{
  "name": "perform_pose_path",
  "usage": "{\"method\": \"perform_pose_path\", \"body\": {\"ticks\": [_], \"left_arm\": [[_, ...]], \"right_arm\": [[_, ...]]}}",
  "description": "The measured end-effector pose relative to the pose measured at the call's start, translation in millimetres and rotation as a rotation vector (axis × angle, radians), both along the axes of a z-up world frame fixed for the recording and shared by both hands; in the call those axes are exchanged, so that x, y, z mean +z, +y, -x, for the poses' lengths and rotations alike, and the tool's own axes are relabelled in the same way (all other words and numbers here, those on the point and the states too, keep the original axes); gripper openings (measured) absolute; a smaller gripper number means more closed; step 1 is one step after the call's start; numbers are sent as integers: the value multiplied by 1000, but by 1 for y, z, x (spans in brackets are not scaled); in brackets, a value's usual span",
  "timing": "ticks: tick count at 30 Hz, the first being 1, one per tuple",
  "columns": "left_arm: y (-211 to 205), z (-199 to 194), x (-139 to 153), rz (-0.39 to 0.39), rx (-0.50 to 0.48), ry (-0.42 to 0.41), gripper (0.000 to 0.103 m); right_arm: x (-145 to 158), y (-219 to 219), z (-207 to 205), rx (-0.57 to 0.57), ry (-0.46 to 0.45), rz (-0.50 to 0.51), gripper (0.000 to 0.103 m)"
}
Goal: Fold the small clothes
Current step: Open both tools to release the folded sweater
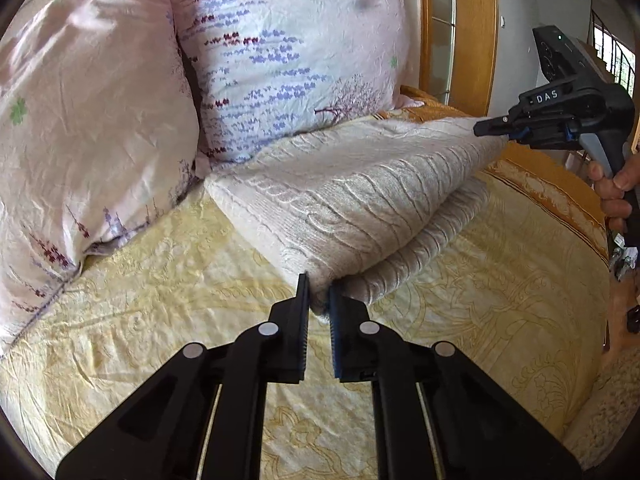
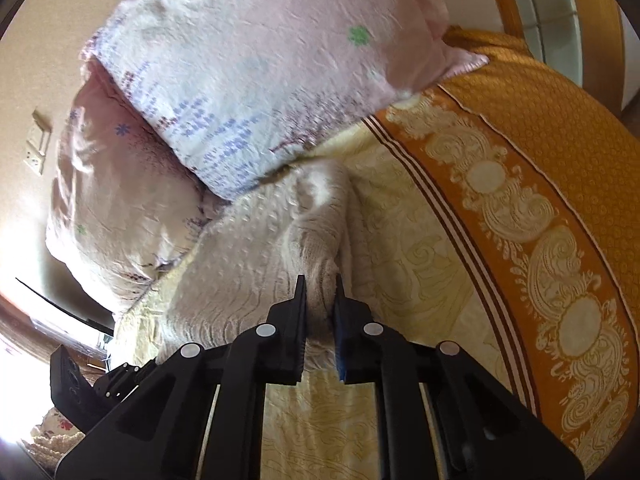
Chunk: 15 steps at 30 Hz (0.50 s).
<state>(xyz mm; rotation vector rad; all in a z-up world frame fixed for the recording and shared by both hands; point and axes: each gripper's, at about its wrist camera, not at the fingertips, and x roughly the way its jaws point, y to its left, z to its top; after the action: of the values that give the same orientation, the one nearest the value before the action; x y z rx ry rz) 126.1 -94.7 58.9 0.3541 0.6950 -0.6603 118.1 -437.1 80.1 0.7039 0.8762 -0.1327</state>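
Left tongs (image 1: 319,292) and right tongs (image 2: 320,294) each pinch a corner of the cream knit sweater (image 1: 360,200) on the bed (image 1: 160,300).

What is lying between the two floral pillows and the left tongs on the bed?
In the left wrist view, the folded cream knit sweater lies between the pillows and the left tongs, which pinch its near corner.

Black fingers (image 1: 300,320), round silver pivot pins (image 1: 268,329)
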Motion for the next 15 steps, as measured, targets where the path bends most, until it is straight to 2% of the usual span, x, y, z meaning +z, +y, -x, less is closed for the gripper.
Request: {"method": "perform_pose_path", "body": {"ticks": [6, 8, 12, 15], "left_arm": [[1, -4, -12, -1, -2, 57, 9], [1, -5, -17, -6, -8, 78, 9], [3, -4, -17, 13, -30, 101, 10], [9, -4, -14, 54, -39, 136, 17]], "right_arm": [[-41, -9, 10, -105, 106, -32, 12], [-44, -11, 9, -126, 116, -51, 12], [-41, -9, 3, -75, 135, -29, 12], [-35, -10, 5, -50, 112, -45, 13]]}}
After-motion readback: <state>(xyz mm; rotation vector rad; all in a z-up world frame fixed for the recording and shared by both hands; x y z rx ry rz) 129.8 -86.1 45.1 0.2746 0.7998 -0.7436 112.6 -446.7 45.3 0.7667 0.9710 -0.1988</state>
